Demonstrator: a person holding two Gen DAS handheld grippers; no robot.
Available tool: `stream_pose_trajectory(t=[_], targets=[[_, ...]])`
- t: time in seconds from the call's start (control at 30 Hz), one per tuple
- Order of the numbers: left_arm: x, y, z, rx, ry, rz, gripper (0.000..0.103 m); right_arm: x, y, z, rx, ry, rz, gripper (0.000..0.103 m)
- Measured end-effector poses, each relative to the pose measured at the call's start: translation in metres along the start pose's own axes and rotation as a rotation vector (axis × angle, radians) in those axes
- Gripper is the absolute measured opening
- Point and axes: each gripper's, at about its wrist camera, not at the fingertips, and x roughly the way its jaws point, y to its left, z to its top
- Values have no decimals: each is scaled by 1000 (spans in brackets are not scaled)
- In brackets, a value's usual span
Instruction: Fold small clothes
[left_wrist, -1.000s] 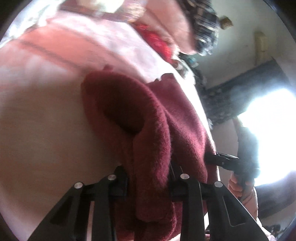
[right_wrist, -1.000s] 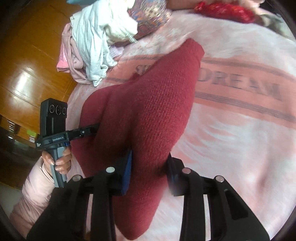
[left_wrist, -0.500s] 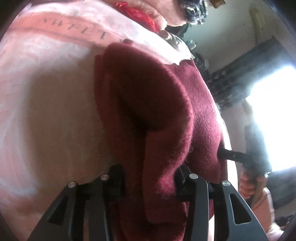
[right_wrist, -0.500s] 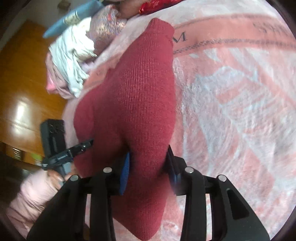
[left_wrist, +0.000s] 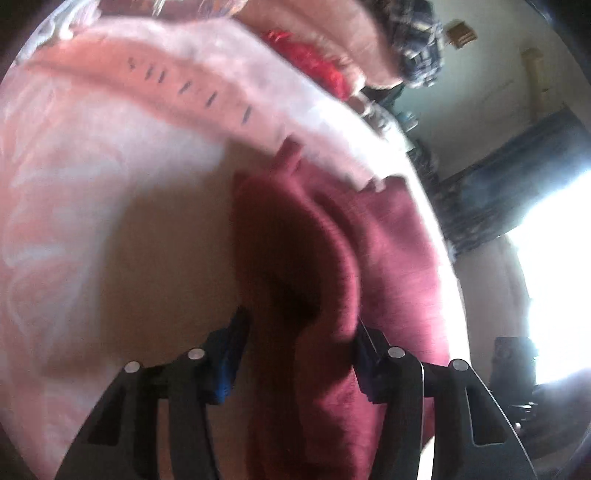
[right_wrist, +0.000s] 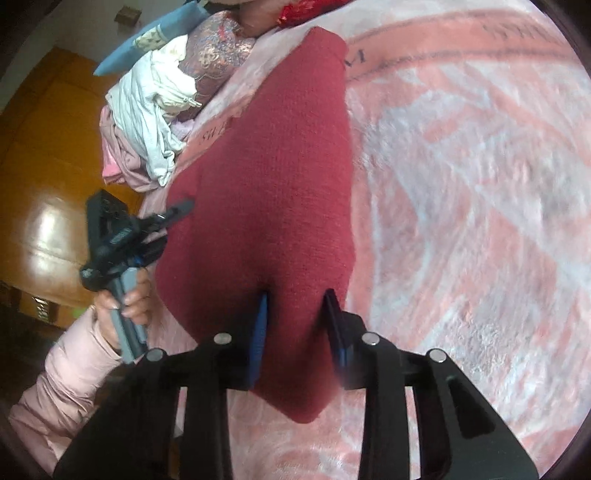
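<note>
The dark red knit garment (right_wrist: 273, 184) lies on the pink blanket (right_wrist: 461, 184), one end pinched in the right tongs (right_wrist: 295, 321); the left tongs (left_wrist: 299, 350), just widened, loosely straddle its other edge.

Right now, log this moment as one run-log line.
stage: folding | item: dark red knit garment on pink blanket | left gripper: opening, garment between its jaws | right gripper: shut on garment | unfolded clothes pile: untouched
</note>
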Motion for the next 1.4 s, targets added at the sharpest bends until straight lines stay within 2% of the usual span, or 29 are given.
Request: stream_pose_trajectory(t=[0.1,0.17,0.2,0.23,0.3,0.37,0.4,0.47,0.63,0.77,0.9,1.0,1.13,1.27,1.4], targets=[[14,1,-4,27,-14,12,54,8,-8,-2,15,2,-1,28],[8,1,-6,39,-16,25,54,5,-5,-3,5,-3,-10,29],[4,1,-7,39,-23,27,54,1,-1,-4,-6,-11,-16,31],[1,-2,-7,48,-37,36,54,-2,3,-5,-9,-11,-26,38],[-19,-8,-12,67,-78,79,59,-11,6,-14,-11,-19,-31,41],[-39,-12,-24,46,-154,146,74,-21,9,-27,-18,-30,-38,40],[-46,-13,-32,30,-173,172,75,-24,9,-34,-22,-33,-46,39],[-55,-13,-50,25,-166,191,75,-25,6,-43,-17,-33,-55,35],[-56,-8,-72,73,-181,266,76,-12,-10,-56,21,-19,-52,34],[-52,-3,-74,70,-176,274,77,-6,-11,-55,23,-22,-58,33],[-69,-16,-71,70,-189,324,74,-32,15,-56,-13,-43,-108,34],[-99,-28,-78,35,-200,349,76,-57,47,-61,-76,-77,-174,44],[-135,-45,-94,-4,-183,368,85,-87,88,-73,-92,-119,-268,67],[-159,-67,-111,31,-172,373,91,-110,121,-94,-122,-192,-337,86],[-186,-96,-134,110,-204,394,96,-123,141,-120,-179,-244,-352,91]])
